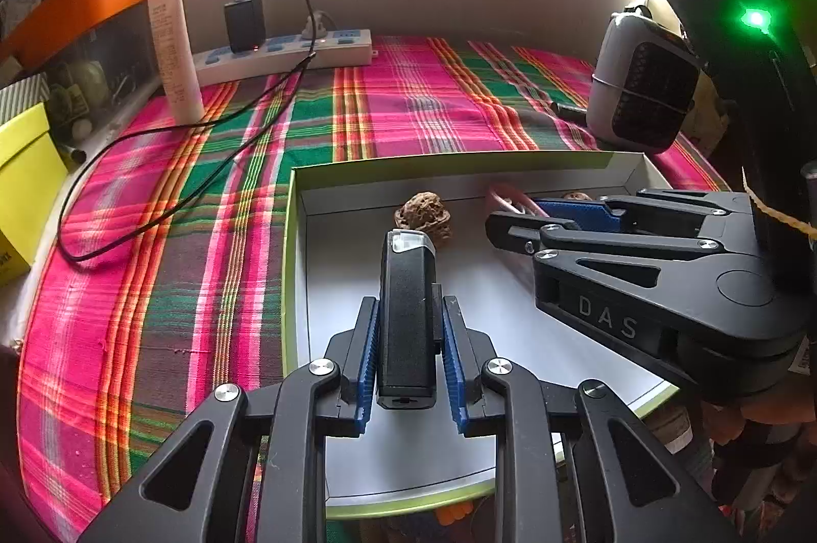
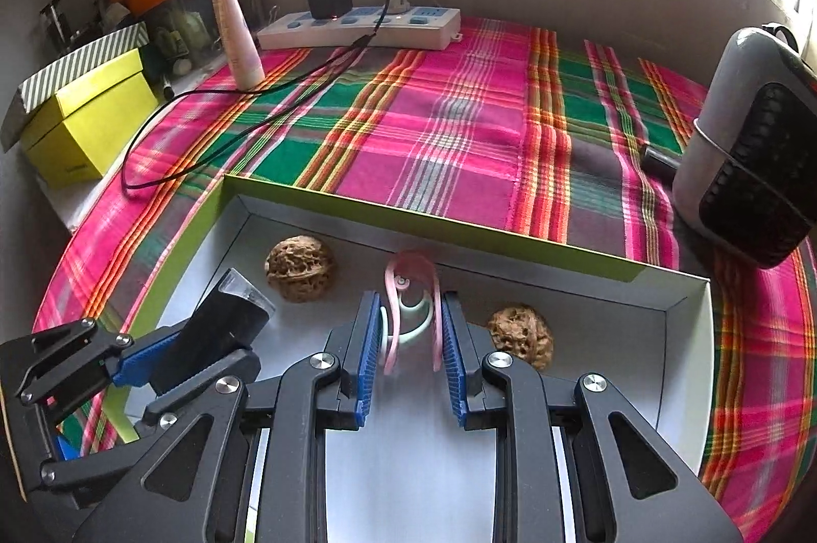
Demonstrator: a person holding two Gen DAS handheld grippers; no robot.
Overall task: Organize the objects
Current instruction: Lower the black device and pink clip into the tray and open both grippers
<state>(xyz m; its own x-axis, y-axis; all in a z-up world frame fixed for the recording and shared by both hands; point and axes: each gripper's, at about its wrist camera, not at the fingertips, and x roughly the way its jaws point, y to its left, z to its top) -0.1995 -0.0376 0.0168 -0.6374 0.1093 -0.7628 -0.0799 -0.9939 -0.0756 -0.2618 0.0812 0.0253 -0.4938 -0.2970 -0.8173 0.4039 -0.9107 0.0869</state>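
Note:
My left gripper [image 1: 410,359] is shut on a black rectangular device with a clear tip [image 1: 406,313], held over the white floor of a green-rimmed box [image 1: 291,267]. The device also shows in the right wrist view [image 2: 219,328]. My right gripper [image 2: 411,354] is around a pink and pale green looped clip [image 2: 408,308] inside the box; its pads touch the clip's sides. One walnut [image 2: 300,268] lies at the box's back left, another walnut [image 2: 521,335] to the right of the clip. The first walnut [image 1: 424,218] shows beyond the device.
The box [image 2: 459,226] sits on a pink and green plaid cloth [image 2: 459,124]. At the back are a power strip with a black charger [image 2: 357,27], its cable [image 2: 230,129], and a cream tube [image 2: 237,32]. A grey fan heater [image 2: 755,144] stands right; a yellow box [image 2: 87,124] left.

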